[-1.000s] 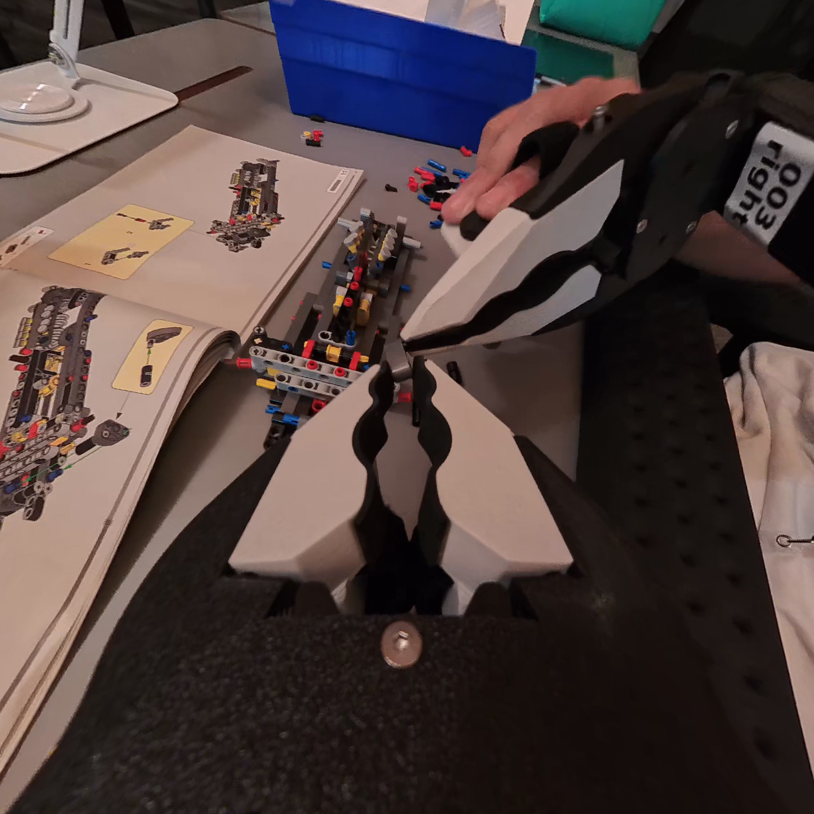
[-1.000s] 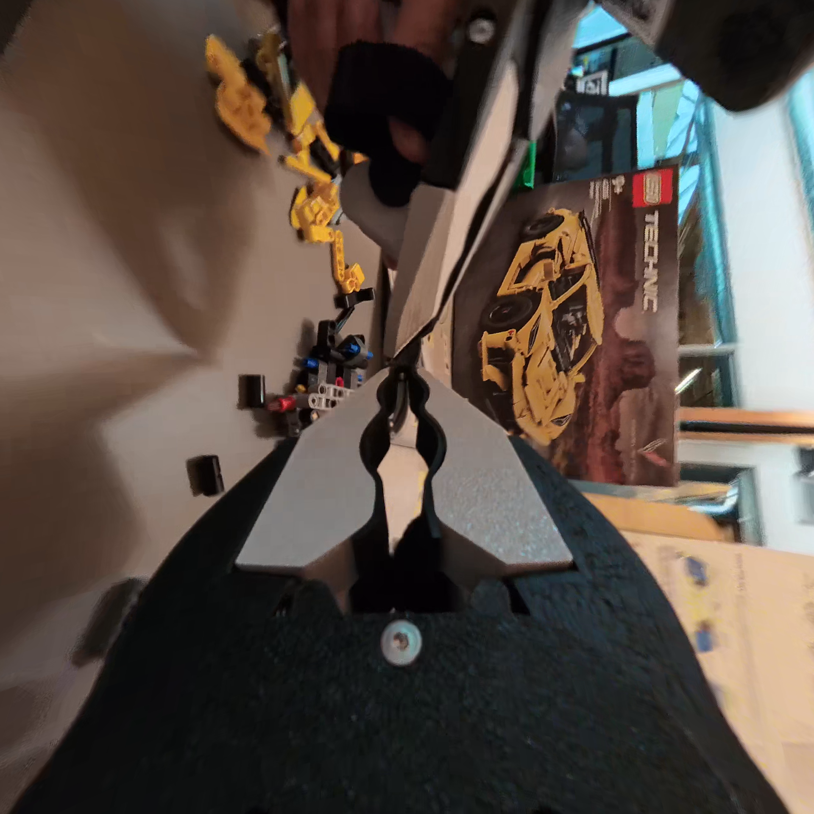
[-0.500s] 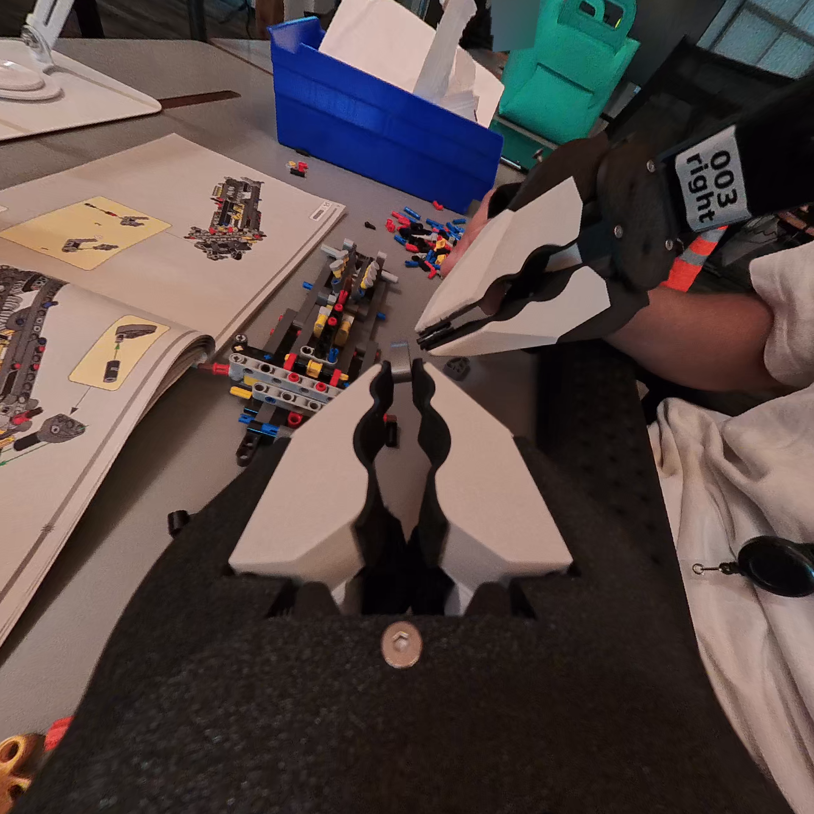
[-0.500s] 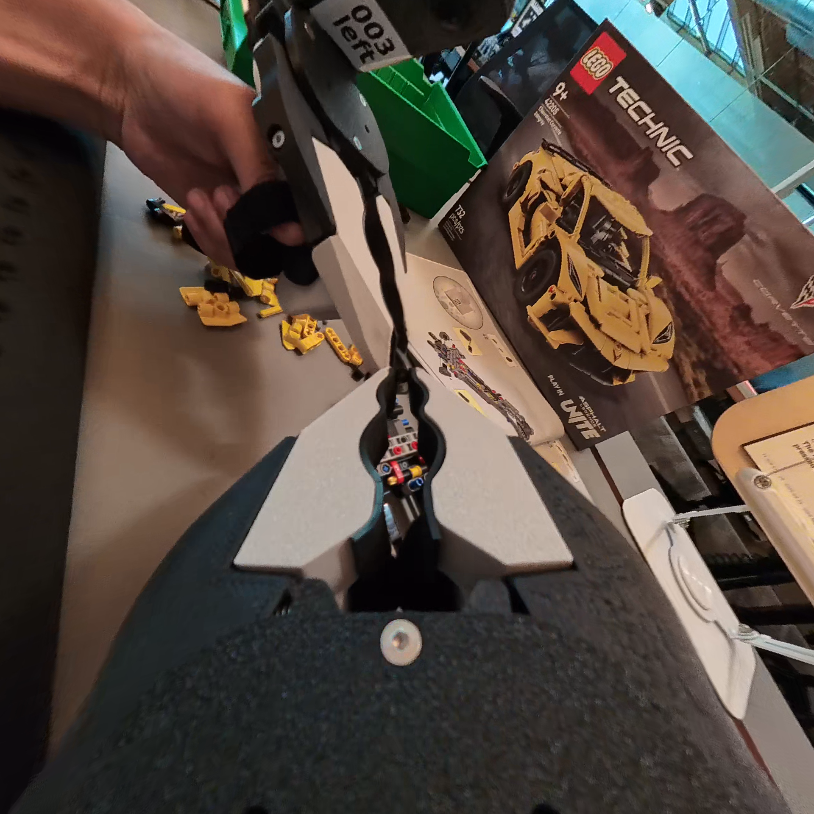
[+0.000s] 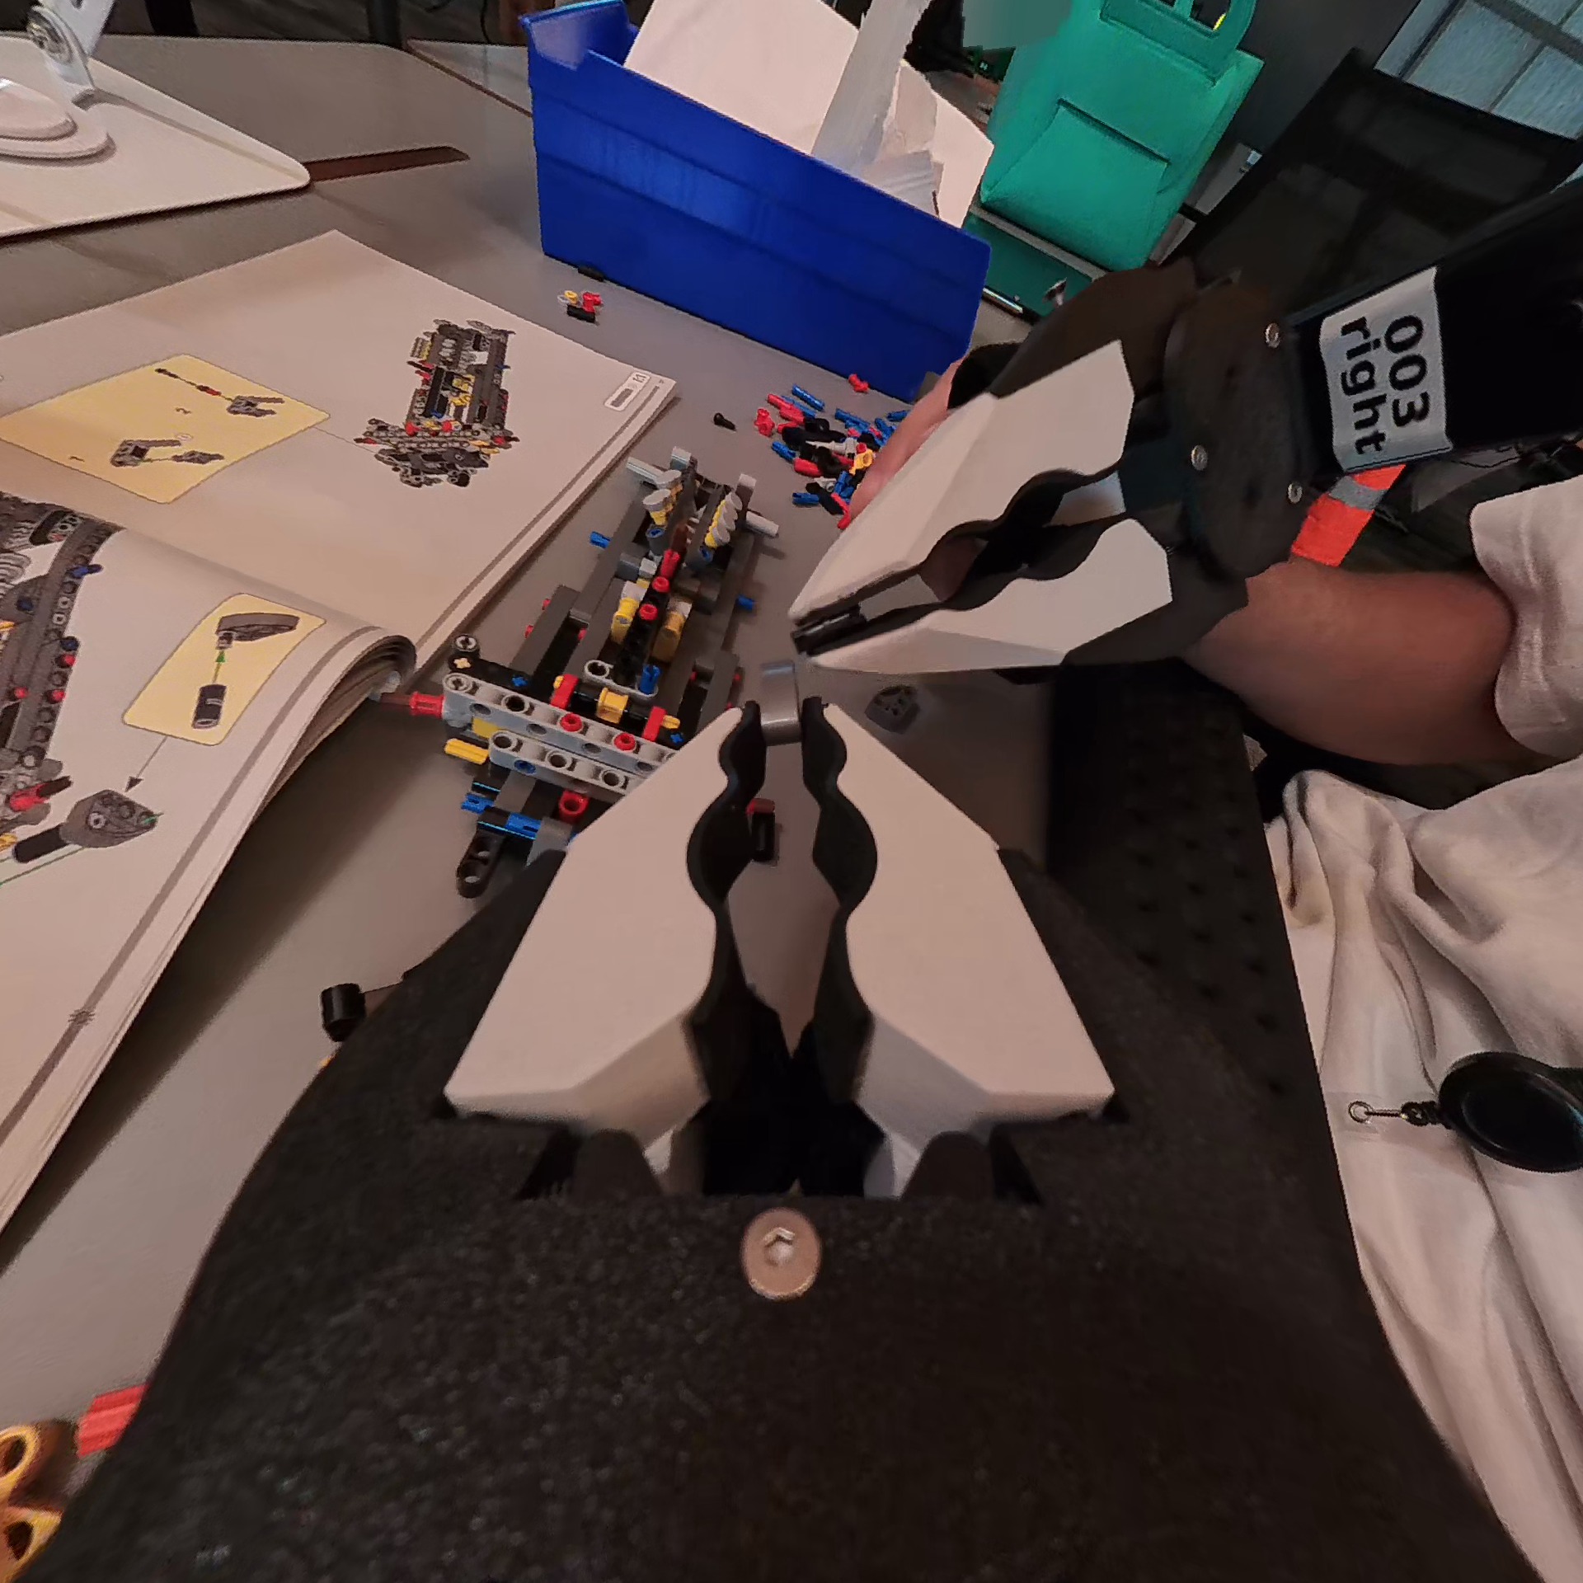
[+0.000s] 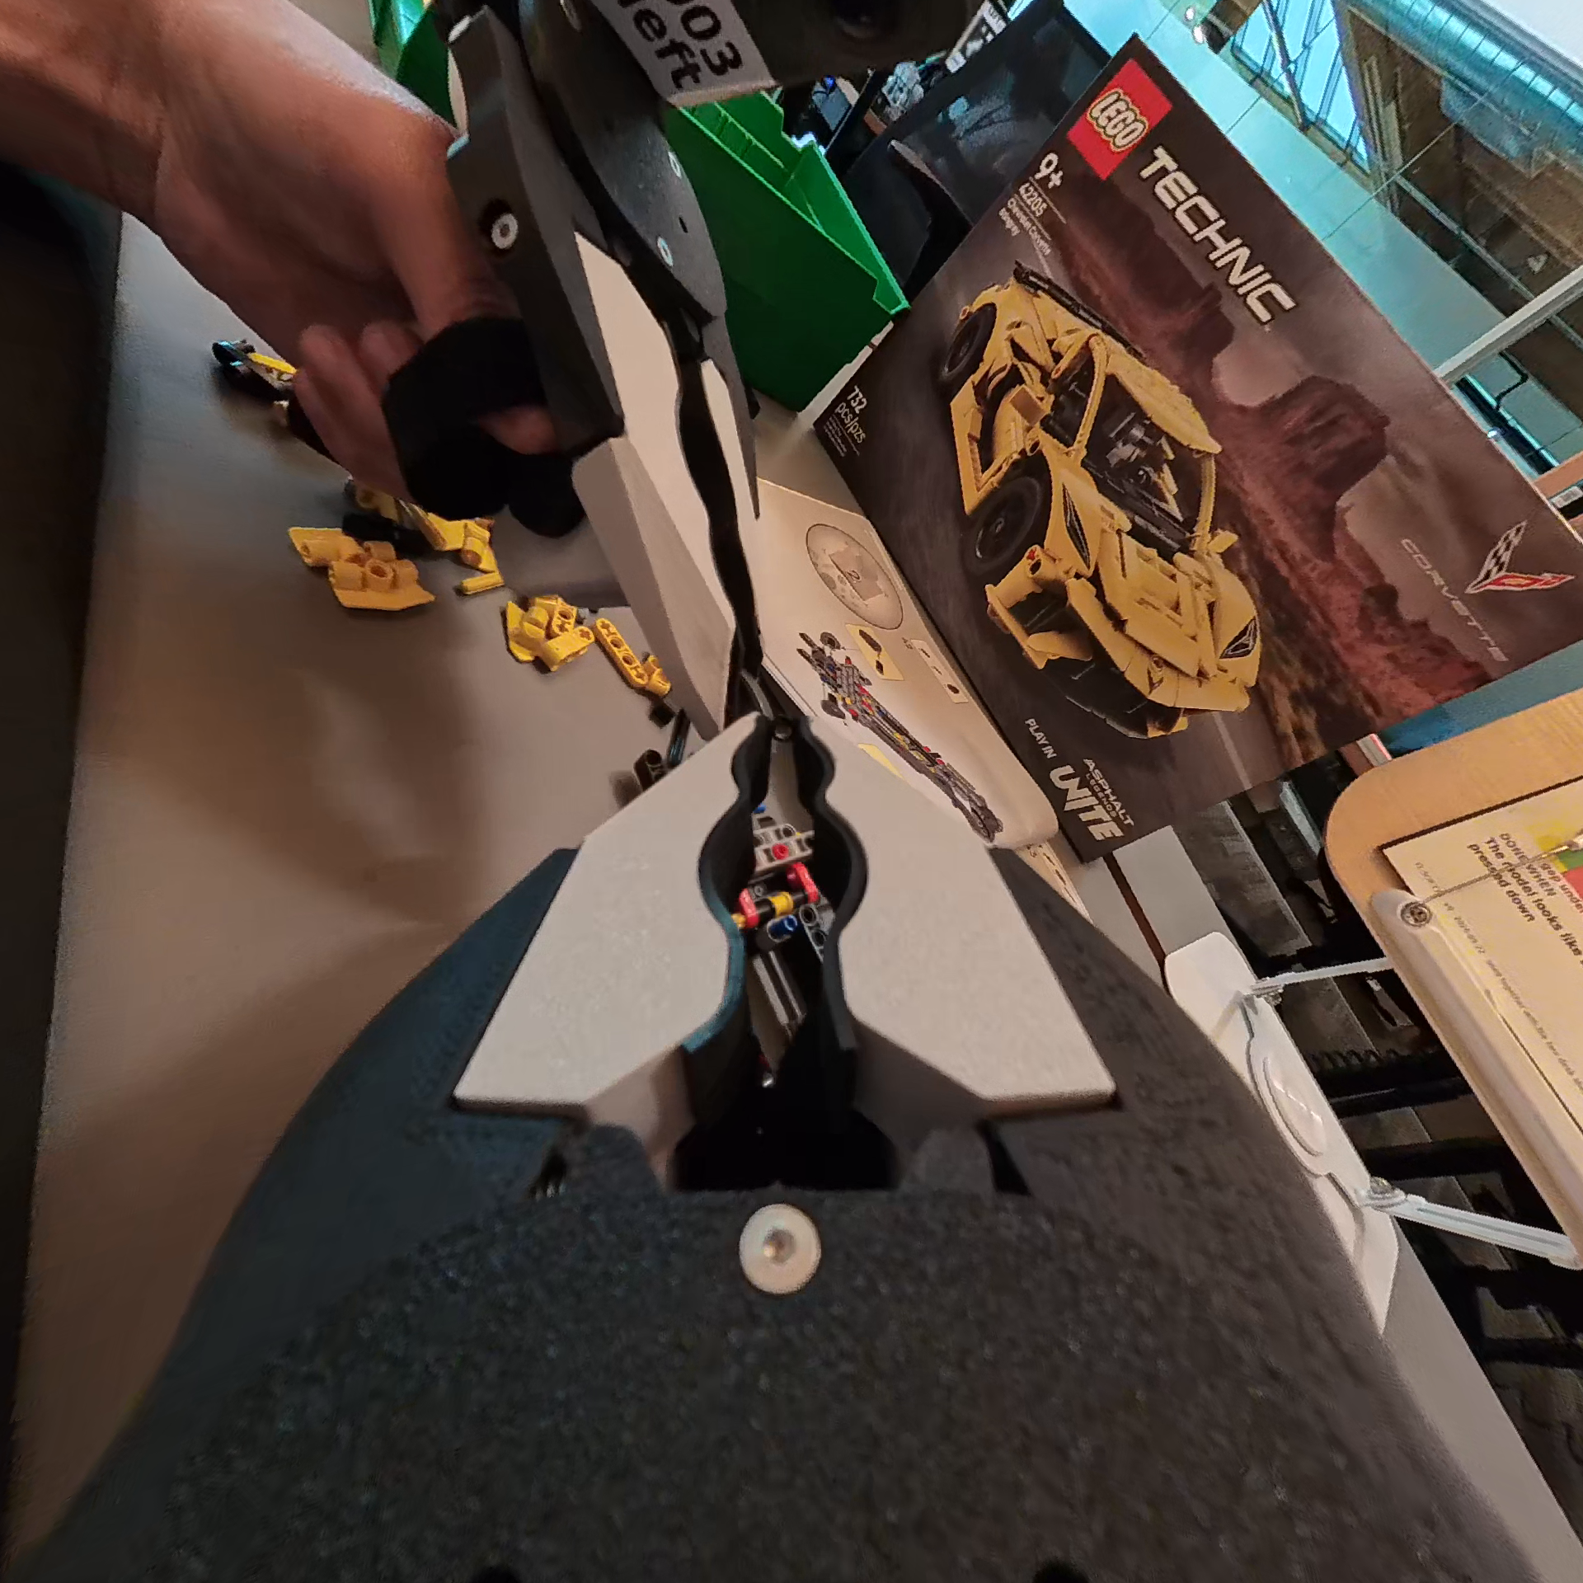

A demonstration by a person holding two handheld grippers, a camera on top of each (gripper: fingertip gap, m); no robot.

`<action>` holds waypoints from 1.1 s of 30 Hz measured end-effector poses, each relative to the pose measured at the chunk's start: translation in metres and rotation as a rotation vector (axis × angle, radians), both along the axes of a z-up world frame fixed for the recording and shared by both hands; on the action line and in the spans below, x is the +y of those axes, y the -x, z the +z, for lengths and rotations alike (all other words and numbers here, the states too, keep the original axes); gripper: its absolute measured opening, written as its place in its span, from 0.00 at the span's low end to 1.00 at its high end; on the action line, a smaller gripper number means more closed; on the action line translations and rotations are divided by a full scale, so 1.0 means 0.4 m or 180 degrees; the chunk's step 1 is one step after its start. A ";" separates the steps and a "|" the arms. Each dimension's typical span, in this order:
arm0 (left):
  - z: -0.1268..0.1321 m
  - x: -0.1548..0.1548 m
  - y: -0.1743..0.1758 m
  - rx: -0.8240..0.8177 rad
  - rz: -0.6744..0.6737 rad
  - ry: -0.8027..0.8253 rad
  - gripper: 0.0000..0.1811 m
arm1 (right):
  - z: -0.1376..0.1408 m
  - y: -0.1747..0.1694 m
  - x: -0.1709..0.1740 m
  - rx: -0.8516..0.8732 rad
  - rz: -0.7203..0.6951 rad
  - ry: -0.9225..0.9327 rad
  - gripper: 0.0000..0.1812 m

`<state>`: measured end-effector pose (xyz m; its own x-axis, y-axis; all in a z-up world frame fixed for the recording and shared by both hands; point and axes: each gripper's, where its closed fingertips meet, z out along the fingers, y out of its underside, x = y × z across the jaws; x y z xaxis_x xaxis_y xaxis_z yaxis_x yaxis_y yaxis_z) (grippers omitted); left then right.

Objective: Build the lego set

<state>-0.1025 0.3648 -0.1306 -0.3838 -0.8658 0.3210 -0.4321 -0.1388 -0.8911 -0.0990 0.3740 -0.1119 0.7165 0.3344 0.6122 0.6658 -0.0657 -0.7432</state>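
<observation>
The half-built model (image 5: 634, 634) lies on the table (image 5: 257, 925), right of the open instruction booklet (image 5: 283, 480). Behind it stands a bin (image 5: 737, 223), loose small pieces (image 5: 822, 445) scattered before that. The set box (image 6: 1199, 480) stands, apparently propped, behind the booklet's far side.

The bin (image 5: 754, 231) is blue, the bag (image 5: 1105, 137) teal. The fingers (image 5: 634, 925) are light grey with black wavy inner edges. The counter (image 5: 283, 1011) is grey. Loose pieces (image 6: 368, 574) are yellow; another bin (image 6: 788, 283) is green.
</observation>
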 end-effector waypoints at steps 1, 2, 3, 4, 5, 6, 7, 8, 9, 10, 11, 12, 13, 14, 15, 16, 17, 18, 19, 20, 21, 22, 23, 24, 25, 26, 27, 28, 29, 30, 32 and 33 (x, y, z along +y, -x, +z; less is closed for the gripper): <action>-0.001 0.003 -0.001 0.0005 0.0022 -0.0008 0.04 | 0.000 -0.002 -0.003 0.0024 0.0011 0.0012 0.02; -0.003 0.009 -0.002 0.0015 0.0061 -0.0018 0.04 | -0.005 -0.007 -0.010 0.0084 0.0005 0.0101 0.02; -0.005 0.017 -0.004 0.0029 0.0108 -0.0021 0.04 | -0.016 -0.014 -0.022 0.0216 -0.0007 0.0298 0.02; -0.006 0.024 -0.005 0.0036 0.0152 -0.0012 0.04 | -0.037 -0.018 -0.040 0.0393 0.0027 0.0625 0.02; -0.005 0.030 -0.006 0.0034 0.0187 0.0004 0.04 | -0.064 -0.024 -0.063 0.0622 0.0050 0.1040 0.02; -0.003 0.035 -0.007 0.0023 0.0215 0.0019 0.04 | -0.096 -0.029 -0.095 0.0870 0.0072 0.1540 0.02; -0.001 0.038 -0.008 0.0011 0.0235 0.0031 0.04 | -0.124 -0.034 -0.131 0.1088 0.0094 0.2027 0.02; 0.001 0.039 -0.008 0.0004 0.0241 0.0036 0.04 | -0.149 -0.039 -0.166 0.1202 0.0106 0.2401 0.02; 0.000 0.038 -0.008 0.0006 0.0238 0.0034 0.04 | -0.168 -0.056 -0.194 0.1116 0.0044 0.2605 0.02; -0.002 0.037 -0.008 0.0013 0.0230 0.0024 0.04 | -0.177 -0.068 -0.217 0.0984 0.0014 0.2701 0.02; -0.005 0.035 -0.008 0.0025 0.0223 0.0000 0.04 | -0.182 -0.069 -0.244 0.0900 0.0042 0.2836 0.02; -0.008 0.033 -0.009 0.0037 0.0218 -0.0034 0.04 | -0.186 -0.072 -0.265 0.0820 0.0026 0.2957 0.02; -0.011 0.032 -0.009 0.0045 0.0212 -0.0066 0.04 | -0.193 -0.077 -0.285 0.0713 -0.0003 0.3065 0.02; -0.013 0.030 -0.009 0.0050 0.0203 -0.0087 0.04 | -0.204 -0.086 -0.305 0.0567 -0.0068 0.3185 0.02; -0.014 0.028 -0.008 0.0053 0.0195 -0.0096 0.04 | -0.214 -0.096 -0.321 0.0422 -0.0134 0.3273 0.02; -0.015 0.028 -0.008 0.0054 0.0192 -0.0101 0.04 | -0.218 -0.101 -0.332 0.0330 -0.0161 0.3312 0.02; -0.015 0.028 -0.008 0.0054 0.0194 -0.0104 0.04 | -0.220 -0.102 -0.338 0.0278 -0.0183 0.3317 0.02; -0.015 0.029 -0.008 0.0053 0.0197 -0.0104 0.04 | -0.222 -0.100 -0.345 0.0262 -0.0183 0.3342 0.02; -0.015 0.029 -0.008 0.0051 0.0200 -0.0103 0.04 | -0.226 -0.101 -0.353 0.0245 -0.0200 0.3392 0.02; -0.015 0.030 -0.008 0.0050 0.0203 -0.0104 0.04 | -0.231 -0.105 -0.360 0.0202 -0.0242 0.3438 0.02; -0.015 0.029 -0.008 0.0049 0.0202 -0.0106 0.04 | -0.235 -0.110 -0.364 0.0151 -0.0272 0.3458 0.03; -0.014 0.029 -0.008 0.0048 0.0199 -0.0109 0.04 | -0.237 -0.110 -0.368 0.0115 -0.0267 0.3466 0.03; -0.015 0.028 -0.008 0.0047 0.0196 -0.0114 0.04 | -0.238 -0.109 -0.368 0.0097 -0.0249 0.3452 0.03; -0.015 0.027 -0.008 0.0046 0.0191 -0.0118 0.04 | -0.238 -0.108 -0.367 0.0097 -0.0230 0.3438 0.03; -0.016 0.026 -0.008 0.0049 0.0184 -0.0122 0.04 | -0.239 -0.107 -0.368 0.0108 -0.0218 0.3444 0.03; -0.017 0.025 -0.008 0.0053 0.0179 -0.0127 0.04 | -0.239 -0.108 -0.369 0.0113 -0.0220 0.3457 0.03; -0.017 0.025 -0.008 0.0056 0.0178 -0.0134 0.04 | -0.239 -0.110 -0.370 0.0106 -0.0228 0.3464 0.03; -0.017 0.025 -0.008 0.0054 0.0177 -0.0139 0.04 | -0.239 -0.112 -0.371 0.0098 -0.0230 0.3465 0.03; -0.017 0.024 -0.008 0.0051 0.0173 -0.0140 0.04 | -0.239 -0.115 -0.371 0.0080 -0.0242 0.3461 0.03; -0.017 0.023 -0.008 0.0049 0.0168 -0.0139 0.04 | -0.241 -0.116 -0.372 0.0065 -0.0246 0.3461 0.03; -0.018 0.021 -0.008 0.0055 0.0154 -0.0138 0.04 | -0.241 -0.117 -0.374 0.0060 -0.0249 0.3459 0.04; -0.018 0.019 -0.007 0.0060 0.0147 -0.0142 0.04 | -0.241 -0.117 -0.375 0.0064 -0.0253 0.3462 0.04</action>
